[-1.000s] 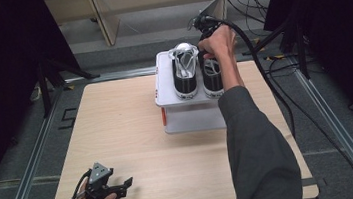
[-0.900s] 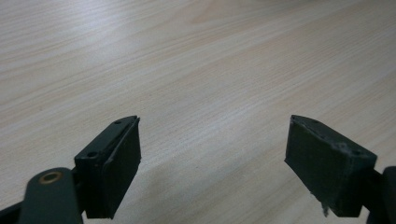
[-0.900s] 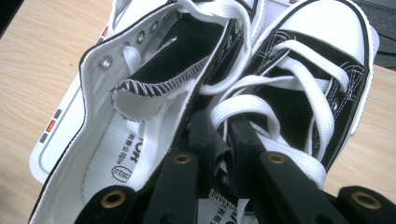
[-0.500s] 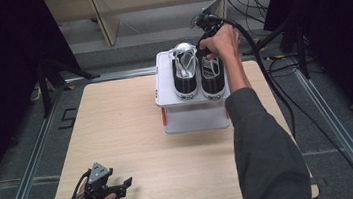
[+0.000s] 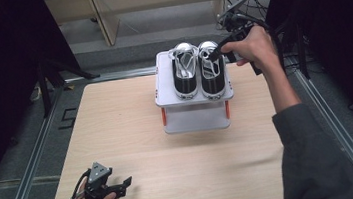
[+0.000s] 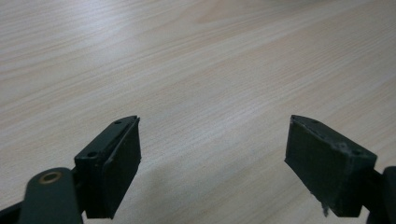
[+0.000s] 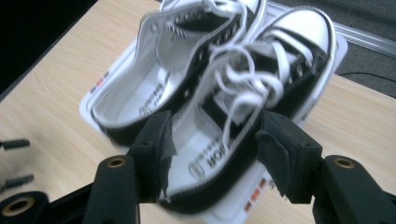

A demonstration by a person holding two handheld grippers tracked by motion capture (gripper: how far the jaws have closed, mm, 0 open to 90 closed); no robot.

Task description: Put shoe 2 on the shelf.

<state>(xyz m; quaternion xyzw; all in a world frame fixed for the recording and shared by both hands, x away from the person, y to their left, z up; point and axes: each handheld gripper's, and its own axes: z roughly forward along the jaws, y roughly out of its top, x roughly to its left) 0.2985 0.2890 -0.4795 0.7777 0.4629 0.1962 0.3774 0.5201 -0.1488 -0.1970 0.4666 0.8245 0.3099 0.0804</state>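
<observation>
Releasing the right-hand black-and-white sneaker (image 5: 211, 68) onto the white stand (image 5: 196, 118) beside its mate (image 5: 184, 69), the right tongs (image 7: 212, 140) have just been opening and straddle its heel ungripped, so backing clear seems next, while the left tongs (image 6: 212, 168) rest wide on the tabletop (image 5: 128, 135) before the stand.

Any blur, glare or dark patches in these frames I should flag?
Right gripper view: the shoes are smeared by motion blur, laces especially. Left gripper view: tabletop sharp, soft with distance. High view: table evenly lit, surroundings fall to near black, no glare.
</observation>
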